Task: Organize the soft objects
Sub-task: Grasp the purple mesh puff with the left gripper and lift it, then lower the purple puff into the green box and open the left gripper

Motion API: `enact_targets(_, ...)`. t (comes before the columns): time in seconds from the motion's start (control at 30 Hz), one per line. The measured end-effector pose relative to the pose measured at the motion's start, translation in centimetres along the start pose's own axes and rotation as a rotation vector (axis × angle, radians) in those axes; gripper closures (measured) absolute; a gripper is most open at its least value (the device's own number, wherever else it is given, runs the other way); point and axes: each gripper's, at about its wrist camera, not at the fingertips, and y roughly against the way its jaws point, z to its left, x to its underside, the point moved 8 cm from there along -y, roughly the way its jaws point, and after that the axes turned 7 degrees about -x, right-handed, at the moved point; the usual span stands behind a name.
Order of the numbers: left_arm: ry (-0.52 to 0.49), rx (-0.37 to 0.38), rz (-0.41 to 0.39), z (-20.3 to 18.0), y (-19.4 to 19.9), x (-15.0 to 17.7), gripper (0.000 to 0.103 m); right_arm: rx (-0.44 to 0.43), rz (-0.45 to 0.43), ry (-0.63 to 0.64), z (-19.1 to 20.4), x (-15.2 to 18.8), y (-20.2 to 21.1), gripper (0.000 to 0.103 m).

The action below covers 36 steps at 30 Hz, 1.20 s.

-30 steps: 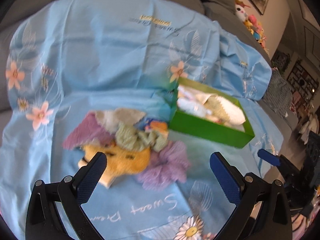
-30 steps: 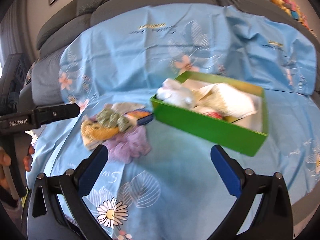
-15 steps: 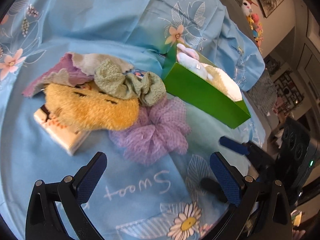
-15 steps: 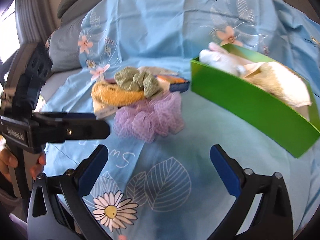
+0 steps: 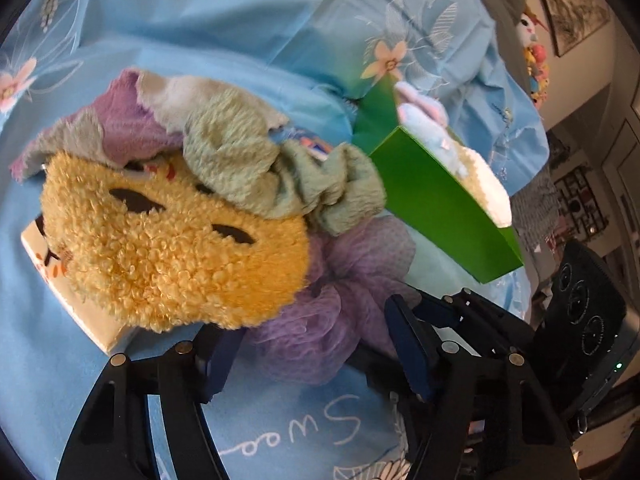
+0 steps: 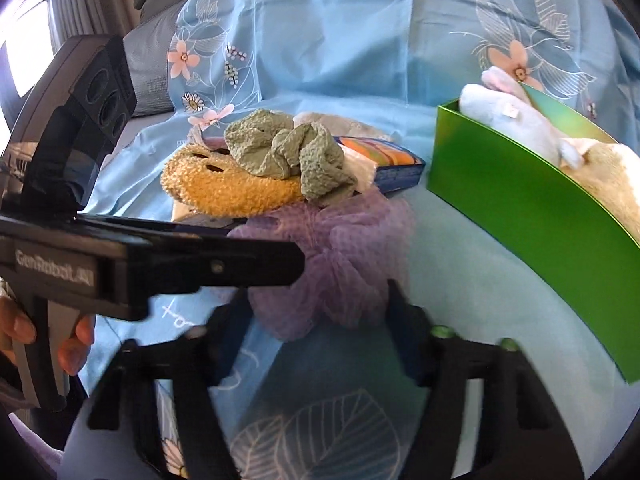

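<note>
1. I'm in a home living room: a grey sofa (image 6: pixel 148 68) lies under a flowered blue sheet (image 6: pixel 340 40).
2. Framed pictures (image 5: pixel 576 4) hang near stuffed toys (image 5: pixel 534 60).

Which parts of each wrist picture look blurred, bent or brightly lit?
Left wrist view: green box edges smear with motion, the yellow plush stays sharp, corners go black. Right wrist view: the near hand-held gripper is soft, the box wall bows, a window glares at far left.
</note>
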Motion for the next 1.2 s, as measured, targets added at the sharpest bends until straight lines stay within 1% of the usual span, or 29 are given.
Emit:
enact_targets(0.03, 0.006, 0.004, 0.005, 0.2, -0.2, 0.1, 0.035, -0.003, 0.008, 0.001, 0.0, 0.0, -0.1, 0.056)
enact_targets(0.07, 0.007, 0.007, 0.003, 0.2, -0.1, 0.1, 0.041, -0.008, 0.009, 0.003, 0.1, 0.0, -0.3, 0.063)
enact_targets(0.1, 0.008, 0.009, -0.001, 0.3, -0.1, 0.1, 0.056, -0.013, 0.007, 0.005, 0.2, -0.1, -0.3, 0.07)
enact_targets(0.13, 0.014, 0.024, 0.001, 0.2, 0.0, 0.1, 0.067, -0.015, 0.007, 0.01, 0.4, 0.0, -0.4, 0.074)
enact_targets(0.17, 0.027, 0.049, 0.009, 0.2, -0.1, 0.1, 0.068, -0.015, 0.01, 0.014, 0.5, 0.1, -0.4, 0.084)
enact_targets(0.2, 0.037, 0.067, 0.019, 0.3, -0.1, 0.2, 0.069, -0.016, 0.014, 0.017, 0.6, 0.2, -0.4, 0.087)
enact_targets(0.23, 0.033, 0.068, 0.02, 0.1, 0.0, 0.3, 0.072, -0.019, 0.013, 0.018, 0.7, 0.3, -0.4, 0.088)
enact_targets(0.27, 0.02, 0.068, 0.018, -0.1, 0.1, 0.4, 0.079, -0.02, 0.012, 0.021, 0.8, 0.4, -0.3, 0.091)
enact_targets(0.4, -0.004, 0.094, 0.007, -1.3, 1.1, 0.8, 0.08, -0.021, -0.006, 0.02, 1.3, 0.8, 1.0, 0.092)
enact_targets(0.53, -0.062, 0.108, -0.026, -3.4, 3.2, 0.9, 0.08, -0.018, -0.063, 0.034, 1.9, 0.5, 3.7, 0.092)
enact_targets(0.67, -0.122, 0.122, -0.063, -6.2, 4.8, 0.0, 0.079, 0.007, -0.131, 0.034, 1.3, -0.2, 6.7, 0.092)
enact_targets(0.77, -0.179, 0.13, -0.085, -8.6, 5.5, -1.3, 0.079, 0.042, -0.185, 0.032, 0.5, -1.2, 8.8, 0.092)
enact_targets(0.9, -0.247, 0.13, -0.11, -12.2, 5.5, -3.6, 0.079, 0.095, -0.25, 0.018, -1.7, -3.0, 11.5, 0.092)
enact_targets(1.0, -0.288, 0.116, -0.128, -14.4, 5.1, -5.2, 0.079, 0.139, -0.289, -0.006, -3.8, -4.3, 12.7, 0.091)
enact_targets(1.1, -0.337, 0.094, -0.141, -16.8, 4.0, -7.1, 0.079, 0.179, -0.31, -0.02, -5.8, -5.1, 13.3, 0.091)
enact_targets(1.2, -0.367, 0.083, -0.13, -18.7, 2.2, -8.7, 0.079, 0.201, -0.338, -0.052, -8.3, -5.6, 13.6, 0.089)
